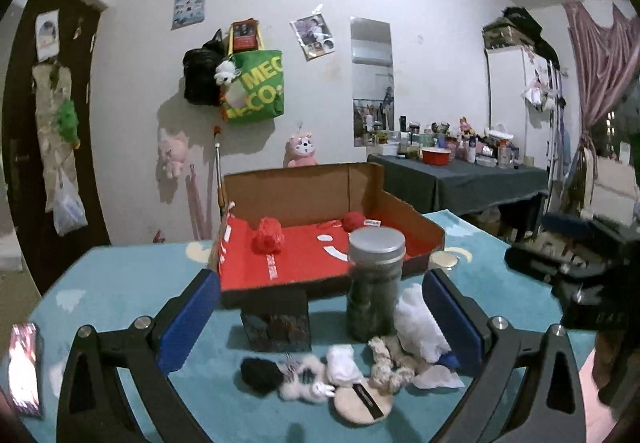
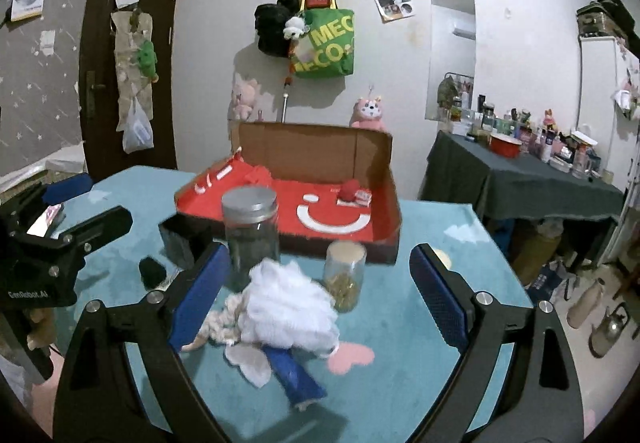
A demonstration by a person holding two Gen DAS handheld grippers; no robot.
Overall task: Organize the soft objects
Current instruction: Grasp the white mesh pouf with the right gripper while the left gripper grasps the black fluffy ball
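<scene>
A pile of soft things lies on the blue table cover (image 1: pixel 120 283): a black pom (image 1: pixel 260 375), a fluffy white-and-pink toy (image 1: pixel 304 383), a beige scrunchie (image 1: pixel 388 363), a round powder puff (image 1: pixel 360 403) and a white fluffy cloth (image 2: pixel 288 311) over a blue piece (image 2: pixel 296 375). Behind stands a red-lined cardboard box (image 1: pixel 320 259) holding two red yarn balls (image 1: pixel 268 237). My left gripper (image 1: pixel 320 323) hangs open over the pile. My right gripper (image 2: pixel 320 297) is open around the white cloth, touching nothing.
A tall grey-lidded jar (image 1: pixel 376 283), a small jar (image 2: pixel 346 275) and a dark little box (image 1: pixel 276 323) stand among the soft things. A phone (image 1: pixel 24 367) lies at the table's left edge. A cluttered side table (image 2: pixel 520 179) is at the right.
</scene>
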